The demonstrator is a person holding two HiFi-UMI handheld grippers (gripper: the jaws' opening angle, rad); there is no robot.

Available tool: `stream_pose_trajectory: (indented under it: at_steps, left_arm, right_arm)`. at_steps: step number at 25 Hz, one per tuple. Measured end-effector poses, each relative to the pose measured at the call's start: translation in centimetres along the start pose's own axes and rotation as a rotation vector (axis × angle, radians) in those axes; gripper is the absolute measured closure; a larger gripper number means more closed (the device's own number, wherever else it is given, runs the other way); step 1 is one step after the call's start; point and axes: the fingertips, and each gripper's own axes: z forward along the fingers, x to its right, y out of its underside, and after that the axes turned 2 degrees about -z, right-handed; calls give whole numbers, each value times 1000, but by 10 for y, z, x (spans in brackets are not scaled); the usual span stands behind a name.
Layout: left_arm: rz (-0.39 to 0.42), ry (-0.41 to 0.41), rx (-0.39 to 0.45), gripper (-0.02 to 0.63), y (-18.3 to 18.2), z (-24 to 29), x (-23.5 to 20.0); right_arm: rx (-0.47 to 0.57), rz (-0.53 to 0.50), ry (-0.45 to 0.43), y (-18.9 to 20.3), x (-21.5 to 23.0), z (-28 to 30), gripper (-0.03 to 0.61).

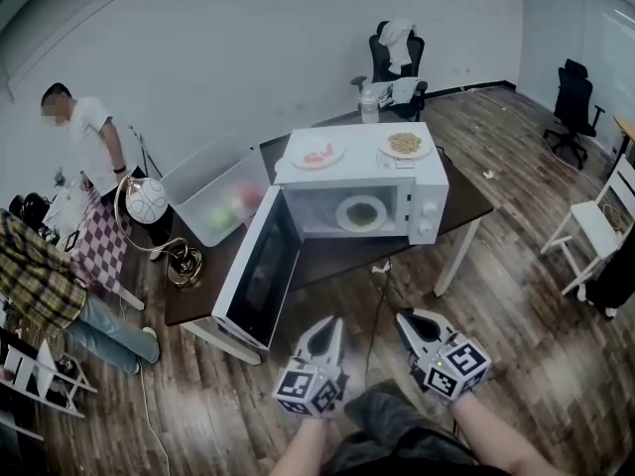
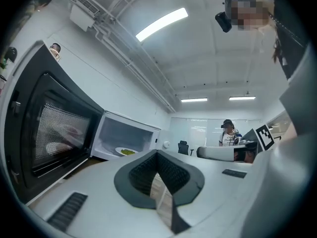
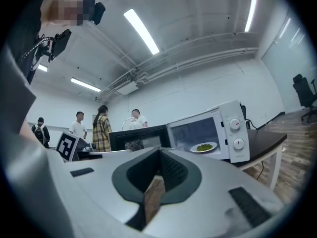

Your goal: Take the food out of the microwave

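A white microwave (image 1: pixel 397 191) stands on a dark table (image 1: pixel 466 201) with its door (image 1: pixel 260 271) swung wide open toward the left front. Inside it lies a plate of green food (image 1: pixel 359 213), also seen in the left gripper view as the plate (image 2: pixel 126 151) and in the right gripper view as the plate (image 3: pixel 203 147). My left gripper (image 1: pixel 330 321) and right gripper (image 1: pixel 408 316) hover low in front of the table, well short of the microwave. Both point at it, jaws together, with nothing between them. Each shows in its own view: left gripper (image 2: pixel 157 153), right gripper (image 3: pixel 159 150).
Two plates sit on the microwave's top, one with red food (image 1: pixel 317 155) and one with noodles (image 1: pixel 404 144). A clear bin (image 1: pixel 220 196) and a lamp (image 1: pixel 149 206) stand to the left, where people (image 1: pixel 84 142) are. A cable (image 1: pixel 378 305) hangs off the table; a white chair (image 1: pixel 595 226) is at right.
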Motion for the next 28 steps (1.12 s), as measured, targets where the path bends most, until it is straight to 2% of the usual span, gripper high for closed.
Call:
stream_pose_trajectory:
  at_steps: [6,12,28]
  left_arm:
    - [12,-16,9,614,-4,30,-27]
    - [15,-21,20,614,-11,61,-48]
    - [-24,-37,25,613,13,124,-92]
  right_arm:
    - [-4,-2,-14,-1,21,34,577]
    - [-28,-6,9,3,40,61,575]
    - [-56,54,50,38,96,123,574]
